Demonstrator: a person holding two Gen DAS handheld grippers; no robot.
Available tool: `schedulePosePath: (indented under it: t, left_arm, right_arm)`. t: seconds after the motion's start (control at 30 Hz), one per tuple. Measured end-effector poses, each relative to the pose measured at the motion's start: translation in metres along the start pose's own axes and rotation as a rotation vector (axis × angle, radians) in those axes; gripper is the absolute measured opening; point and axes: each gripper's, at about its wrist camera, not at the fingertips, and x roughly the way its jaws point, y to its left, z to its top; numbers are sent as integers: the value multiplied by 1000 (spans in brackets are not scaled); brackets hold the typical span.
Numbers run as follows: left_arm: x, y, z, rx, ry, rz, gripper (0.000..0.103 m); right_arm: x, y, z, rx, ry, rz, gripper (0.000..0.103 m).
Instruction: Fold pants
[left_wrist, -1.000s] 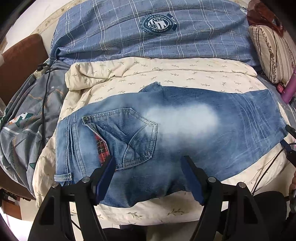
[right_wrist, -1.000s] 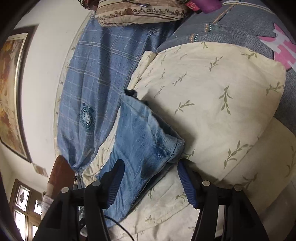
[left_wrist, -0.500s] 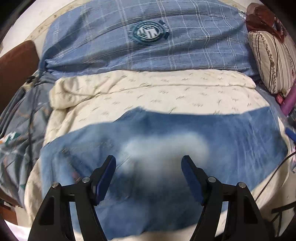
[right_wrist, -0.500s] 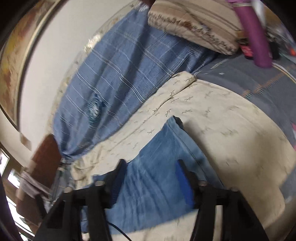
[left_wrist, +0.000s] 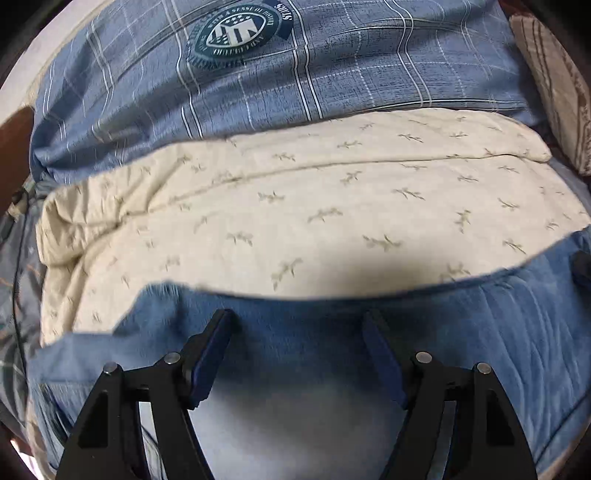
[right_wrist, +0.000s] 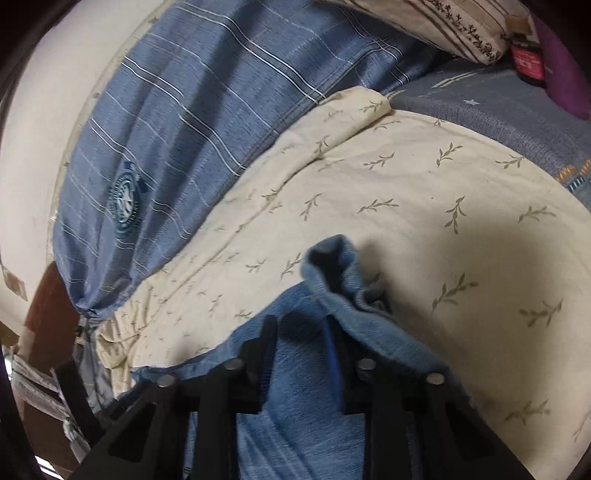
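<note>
Blue jeans (left_wrist: 517, 332) lie across a cream leaf-print quilt (left_wrist: 295, 203) on a bed. My left gripper (left_wrist: 297, 321) hovers open over the denim near its far edge, with a wide gap between its blue pads and nothing pinched. In the right wrist view my right gripper (right_wrist: 300, 326) has its jaws closing on the leg end of the jeans (right_wrist: 295, 406). Denim fills the narrow gap, and the hem (right_wrist: 332, 266) bunches up over the right finger, raised off the quilt (right_wrist: 443, 184).
A blue plaid cover with a round badge (left_wrist: 332, 74) lies behind the quilt against the wall. A striped pillow (left_wrist: 554, 92) sits at the far right, with a purple object (right_wrist: 561, 74) beside it. Grey patterned bedding (right_wrist: 517, 110) lies to the quilt's right.
The left gripper slid forward over the jeans; the back pocket left view and the far edge came near. The right jaws narrowed onto the leg end, which bunched and rose.
</note>
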Motion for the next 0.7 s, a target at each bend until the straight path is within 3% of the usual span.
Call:
schedulePosePath:
  t: [0.13, 0.2, 0.27, 0.3, 0.33, 0.37, 0.43, 0.5, 0.7]
  left_arm:
    - [6, 0, 11, -2, 24, 15, 75]
    - [-4, 5, 9, -16, 32, -22, 72]
    - [-23, 11, 2, -23, -14, -54, 72]
    - [-36, 13, -5, -13, -43, -54, 72]
    - [-45, 15, -10, -4, -62, -55, 72]
    - [-55, 17, -18, 3, -79, -61, 72]
    - [-73, 19, -35, 26, -105, -80, 72]
    - [-86, 18, -51, 55, -120, -82, 72]
    - [-100, 25, -89, 73, -114, -79, 73]
  right_arm:
    - [0, -5, 6, 26, 9, 46, 22]
    - [-18, -12, 3, 58, -12, 125, 25]
    - [-48, -21, -6, 82, -65, 192, 30]
    - [-63, -26, -11, 84, -84, 216, 35]
    - [-79, -31, -20, 87, -100, 224, 58]
    - [-93, -34, -27, 92, -118, 222, 73]
    - [-121, -42, -45, 89, -165, 225, 74]
    - [-136, -52, -62, 102, -156, 224, 74]
    - [-135, -73, -93, 189, -118, 215, 74]
